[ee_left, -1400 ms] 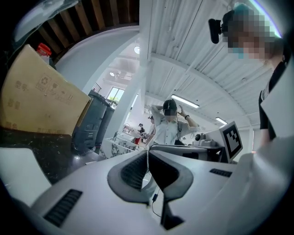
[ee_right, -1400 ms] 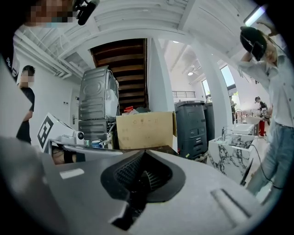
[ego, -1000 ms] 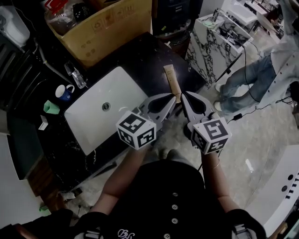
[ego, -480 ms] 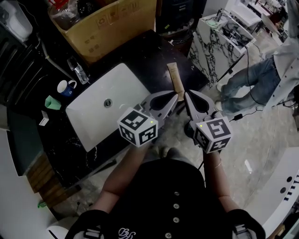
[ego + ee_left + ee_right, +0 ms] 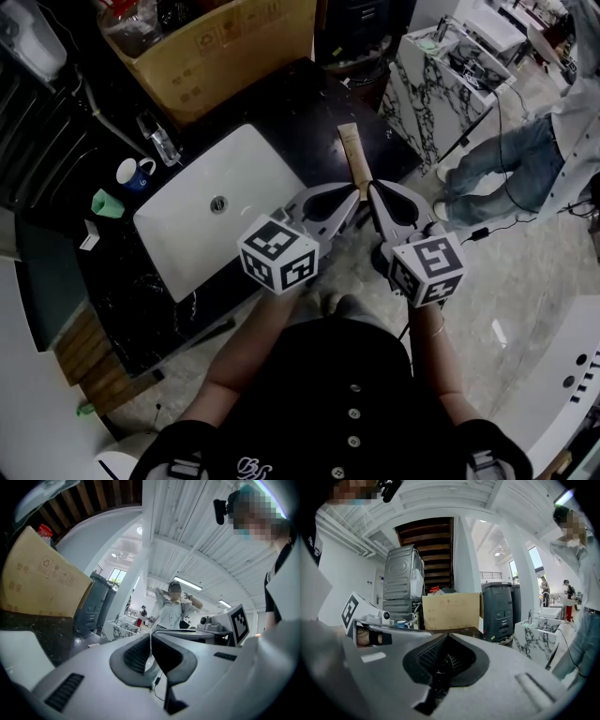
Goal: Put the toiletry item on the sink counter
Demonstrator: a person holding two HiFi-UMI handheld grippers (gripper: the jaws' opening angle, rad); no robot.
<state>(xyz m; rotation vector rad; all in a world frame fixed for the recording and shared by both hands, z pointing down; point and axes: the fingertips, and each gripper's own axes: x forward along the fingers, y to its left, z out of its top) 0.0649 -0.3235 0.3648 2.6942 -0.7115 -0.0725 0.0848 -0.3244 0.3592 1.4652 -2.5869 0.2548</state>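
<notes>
A tan toiletry tube [image 5: 352, 155] lies flat on the black sink counter [image 5: 291, 112], to the right of the white basin [image 5: 211, 211] and near the counter's front edge. Both grippers hover side by side just off that edge, tips pointing at the tube's near end. My left gripper [image 5: 354, 194] is shut with nothing in it, and its jaws meet in a thin line in the left gripper view [image 5: 150, 638]. My right gripper [image 5: 371, 189] is also shut and empty [image 5: 447, 638]. Whether either tip touches the tube I cannot tell.
A cardboard box [image 5: 220, 47] stands at the back of the counter. A faucet [image 5: 157, 139], a blue mug [image 5: 133, 173] and a green item [image 5: 107, 204] sit left of the basin. A marble-patterned cabinet [image 5: 427, 89] and a standing person [image 5: 525, 150] are on the right.
Both grippers and the tube have stayed where they were. Only the head camera has shifted a little.
</notes>
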